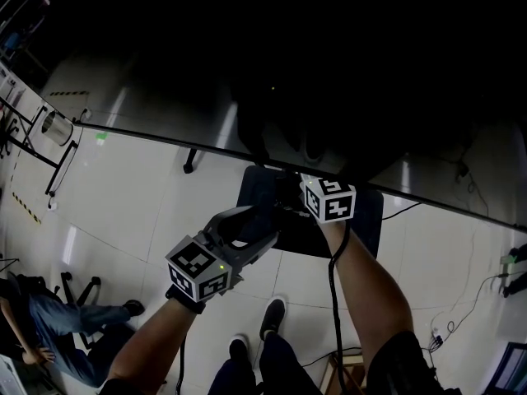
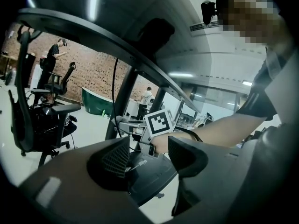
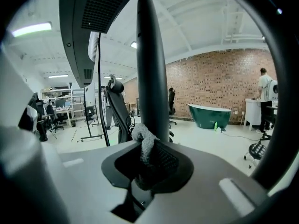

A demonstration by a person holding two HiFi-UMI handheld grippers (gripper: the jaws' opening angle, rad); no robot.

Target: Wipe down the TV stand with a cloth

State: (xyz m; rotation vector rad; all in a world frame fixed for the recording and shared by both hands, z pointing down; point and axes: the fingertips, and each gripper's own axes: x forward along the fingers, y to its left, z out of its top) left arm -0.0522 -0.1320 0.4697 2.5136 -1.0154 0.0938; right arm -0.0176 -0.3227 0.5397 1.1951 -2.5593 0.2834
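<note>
We are pinching a grey cloth (image 3: pixel 143 141) in the right gripper (image 3: pixel 148 164), its jaws pressing together on the fabric, which is bunching up just in front of the TV stand's dark upright post (image 3: pixel 152 69). We are holding the left gripper (image 2: pixel 147 155) with its jaws spread and nothing between them, close beside the right one above the stand's dark base plate (image 1: pixel 366 220). A person (image 3: pixel 266 92) is standing by the brick wall (image 3: pixel 219 78).
</note>
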